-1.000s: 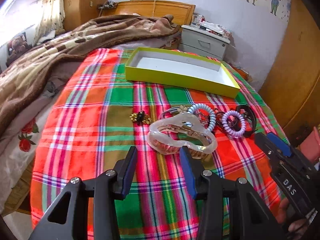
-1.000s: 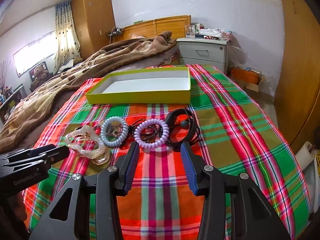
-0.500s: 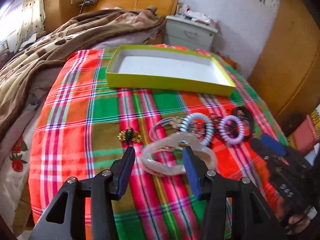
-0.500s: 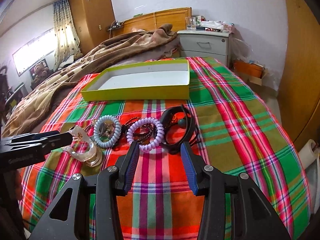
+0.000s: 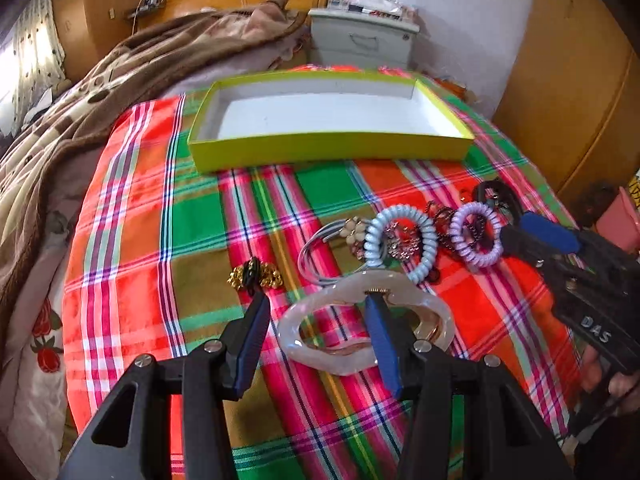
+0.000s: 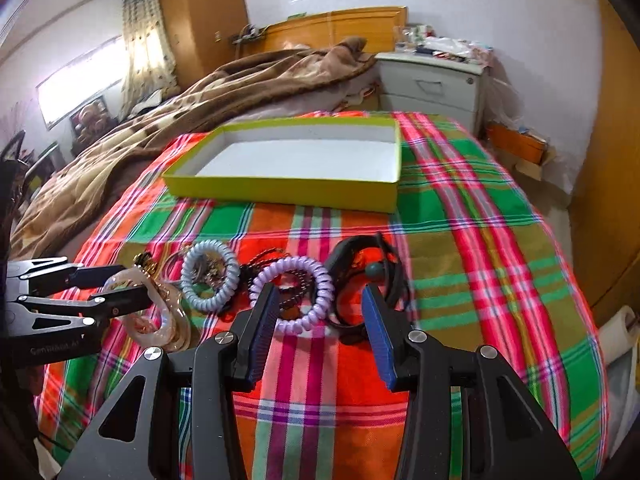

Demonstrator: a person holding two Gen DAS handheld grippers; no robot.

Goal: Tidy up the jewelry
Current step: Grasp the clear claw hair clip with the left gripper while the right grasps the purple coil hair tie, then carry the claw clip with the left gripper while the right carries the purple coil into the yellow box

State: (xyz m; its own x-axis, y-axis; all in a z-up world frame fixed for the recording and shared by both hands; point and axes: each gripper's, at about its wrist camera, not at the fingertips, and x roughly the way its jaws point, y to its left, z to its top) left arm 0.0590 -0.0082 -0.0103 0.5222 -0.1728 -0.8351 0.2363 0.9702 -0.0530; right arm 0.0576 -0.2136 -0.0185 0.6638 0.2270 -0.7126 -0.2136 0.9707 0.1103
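A pile of jewelry lies on the plaid cloth: a pearly white hair claw (image 5: 360,316), a pale blue coil band (image 5: 402,240), a lilac coil band (image 5: 476,236), a black band (image 6: 360,276) and a small gold and black clip (image 5: 254,274). My left gripper (image 5: 316,308) is open, its right finger reaching inside the claw's loop and its left finger outside it. My right gripper (image 6: 318,300) is open, just short of the lilac band (image 6: 294,294) and black band. An empty yellow-green box (image 5: 328,148) stands behind.
A brown blanket (image 5: 120,80) covers the bed at the left. A grey nightstand (image 6: 434,80) stands behind the box. A wooden wardrobe wall (image 6: 616,160) runs along the right. The cloth's edge drops off at the right and front.
My left gripper has moved forward onto the white hair claw, so its right finger now sits inside the loop. My right gripper has crept closer to the lilac and black bands.
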